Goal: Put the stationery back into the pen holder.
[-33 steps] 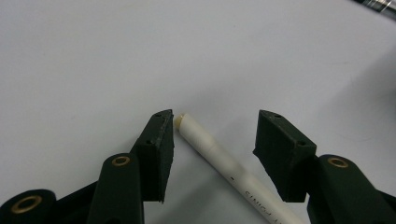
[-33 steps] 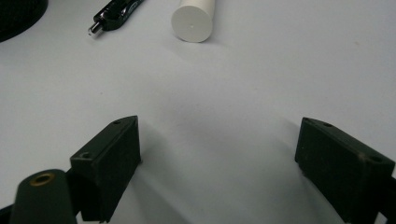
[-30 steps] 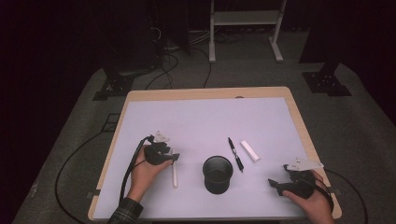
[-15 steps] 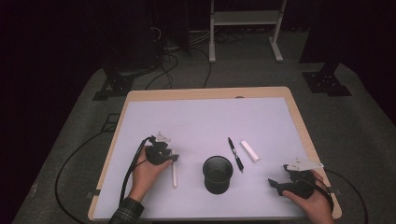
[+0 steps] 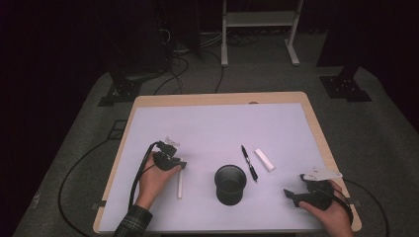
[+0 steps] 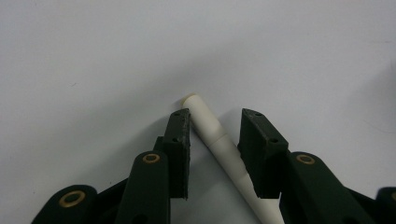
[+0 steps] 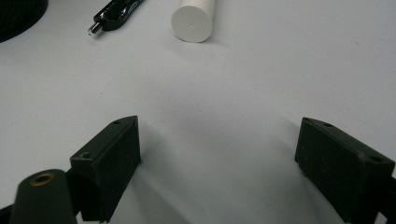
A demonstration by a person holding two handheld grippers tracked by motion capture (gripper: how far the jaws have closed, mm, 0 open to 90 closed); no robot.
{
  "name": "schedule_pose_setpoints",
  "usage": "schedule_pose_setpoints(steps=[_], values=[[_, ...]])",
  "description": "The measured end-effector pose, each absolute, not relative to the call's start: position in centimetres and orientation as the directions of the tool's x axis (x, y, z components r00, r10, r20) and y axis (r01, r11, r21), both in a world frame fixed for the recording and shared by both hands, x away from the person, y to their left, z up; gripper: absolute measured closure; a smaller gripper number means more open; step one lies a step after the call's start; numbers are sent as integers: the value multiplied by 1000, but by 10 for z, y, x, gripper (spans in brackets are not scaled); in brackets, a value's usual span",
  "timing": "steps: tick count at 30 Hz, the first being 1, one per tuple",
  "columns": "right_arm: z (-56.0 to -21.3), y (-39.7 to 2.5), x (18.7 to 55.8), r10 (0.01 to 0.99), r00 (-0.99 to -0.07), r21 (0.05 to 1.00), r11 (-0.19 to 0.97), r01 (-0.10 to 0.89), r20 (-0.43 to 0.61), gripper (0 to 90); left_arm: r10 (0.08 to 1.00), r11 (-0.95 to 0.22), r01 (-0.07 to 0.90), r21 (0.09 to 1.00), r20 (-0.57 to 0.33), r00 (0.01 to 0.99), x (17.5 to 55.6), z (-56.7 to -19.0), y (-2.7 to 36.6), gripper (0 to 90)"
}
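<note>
- Your left gripper [image 6: 212,122] straddled the white pen [image 6: 219,142], jaws parted with one on each side, near its tip and not yet pinching.
- That pen [image 5: 180,183] lay just left of the black cup [image 5: 230,184], its long axis running away from you, slightly askew between the jaws.
- Your right gripper [image 7: 219,142], jaws spread wide and holding nothing, rested well right of the cup, the farther hand.
</note>
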State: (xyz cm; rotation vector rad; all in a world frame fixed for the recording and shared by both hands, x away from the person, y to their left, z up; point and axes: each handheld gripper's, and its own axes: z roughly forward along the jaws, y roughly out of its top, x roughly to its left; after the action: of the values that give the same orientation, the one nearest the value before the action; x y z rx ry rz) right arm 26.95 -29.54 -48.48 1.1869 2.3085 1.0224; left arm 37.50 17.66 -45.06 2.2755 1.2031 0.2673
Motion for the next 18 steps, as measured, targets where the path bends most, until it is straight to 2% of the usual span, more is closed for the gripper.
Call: schedule_pose_setpoints(steps=[18], values=[[-485, -295, 270, 809, -588, 735, 388, 556, 18, 131, 797, -513, 727, 457, -60, 600, 387, -445, 173, 767]])
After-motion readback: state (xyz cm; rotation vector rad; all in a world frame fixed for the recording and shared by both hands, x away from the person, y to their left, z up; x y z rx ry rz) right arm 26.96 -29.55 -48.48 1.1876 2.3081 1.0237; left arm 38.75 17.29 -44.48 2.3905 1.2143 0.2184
